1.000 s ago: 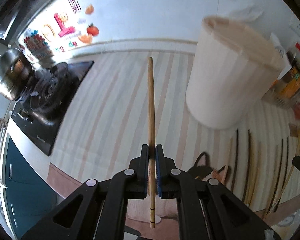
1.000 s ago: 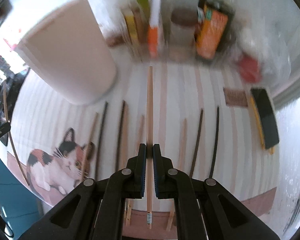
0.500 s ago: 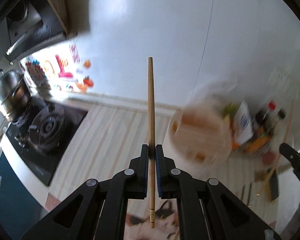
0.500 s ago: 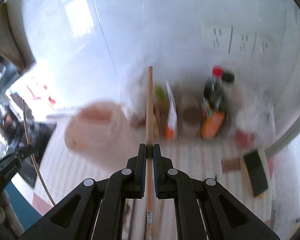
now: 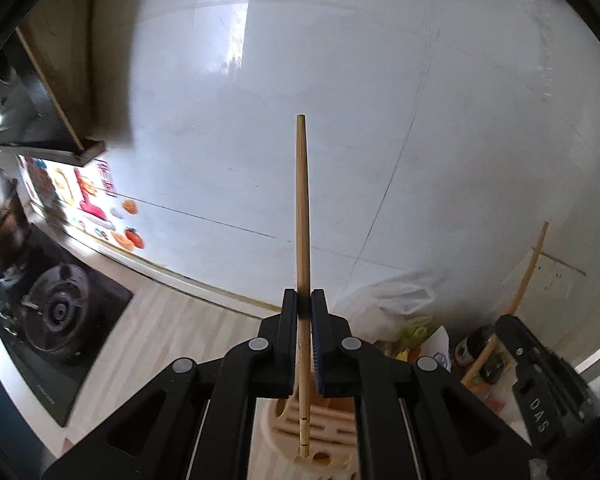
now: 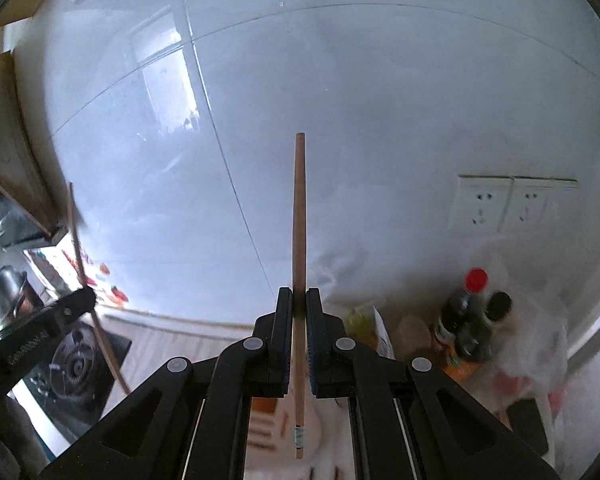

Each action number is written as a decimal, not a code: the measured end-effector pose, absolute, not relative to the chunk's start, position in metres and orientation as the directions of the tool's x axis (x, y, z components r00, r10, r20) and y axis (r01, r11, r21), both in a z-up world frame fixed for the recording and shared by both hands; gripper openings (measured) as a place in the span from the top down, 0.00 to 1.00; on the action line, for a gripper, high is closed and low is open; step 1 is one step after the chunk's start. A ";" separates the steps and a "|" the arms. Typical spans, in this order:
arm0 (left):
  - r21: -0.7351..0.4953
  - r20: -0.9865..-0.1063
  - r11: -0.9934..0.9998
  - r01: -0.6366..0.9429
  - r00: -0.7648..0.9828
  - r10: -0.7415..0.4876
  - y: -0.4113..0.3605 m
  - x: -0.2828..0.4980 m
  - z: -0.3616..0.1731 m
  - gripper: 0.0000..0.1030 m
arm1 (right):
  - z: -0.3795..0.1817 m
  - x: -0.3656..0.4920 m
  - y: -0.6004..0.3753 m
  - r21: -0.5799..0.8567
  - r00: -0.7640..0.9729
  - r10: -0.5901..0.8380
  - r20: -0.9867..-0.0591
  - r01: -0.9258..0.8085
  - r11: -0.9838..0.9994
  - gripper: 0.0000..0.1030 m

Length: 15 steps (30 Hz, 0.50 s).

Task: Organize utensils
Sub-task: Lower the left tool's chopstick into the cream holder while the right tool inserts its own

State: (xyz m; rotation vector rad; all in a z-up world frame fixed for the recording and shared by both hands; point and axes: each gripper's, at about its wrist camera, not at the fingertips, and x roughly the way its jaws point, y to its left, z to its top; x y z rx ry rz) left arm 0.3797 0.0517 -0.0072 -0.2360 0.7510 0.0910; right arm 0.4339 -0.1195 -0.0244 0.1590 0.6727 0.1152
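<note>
A: The left gripper (image 5: 305, 300) is clenched on a pale bamboo chopstick (image 5: 302, 208), which runs up the centre of the left wrist view. The right gripper (image 6: 299, 298) is clenched on a browner wooden chopstick (image 6: 299, 216), also up the middle of its own view.

B: Where do they sit against the holder?

A: The butt of the pale one hangs at the bottom centre of the left view, over the slotted cream utensil holder (image 5: 332, 424). In the right view the pale rim area below the jaws is too blurred to name.

B: How will these sticks handle?

A: Probably light, stiff and smooth, so likely to pivot or slip in a thin pinch. Each is held near its thick end, which leaves a long free tip that swings with any wrist turn. A hold nearer the middle would seem steadier.

B: And against a second ago?

A: Then both views looked down on the striped counter mat, with loose chopsticks lying in a row and the holder standing at the side. Now the white tiled wall (image 5: 380, 120) fills both frames, the gas hob (image 5: 56, 312) sits at lower left, and the holder lies beneath the left jaws. The grips look unchanged.
</note>
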 end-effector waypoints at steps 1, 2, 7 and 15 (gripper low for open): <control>-0.193 -0.691 0.966 -0.170 0.722 -0.012 0.054 0.388 -0.011 0.96 | -0.025 0.441 -0.118 0.193 0.777 0.162 -0.608 -0.054 0.980 0.94; -0.205 -0.698 0.964 -0.171 0.716 -0.022 0.055 0.394 -0.016 0.96 | -0.027 0.447 -0.116 0.204 0.777 0.168 -0.606 -0.053 0.978 0.94; -0.277 -0.727 0.941 -0.195 0.683 -0.072 0.067 0.422 -0.042 0.96 | -0.047 0.476 -0.114 0.272 0.771 0.198 -0.606 -0.033 0.962 0.94; -0.293 -0.741 0.935 -0.198 0.665 -0.092 0.069 0.450 -0.073 0.96 | -0.080 0.498 -0.116 0.338 0.756 0.235 -0.611 -0.019 0.941 0.94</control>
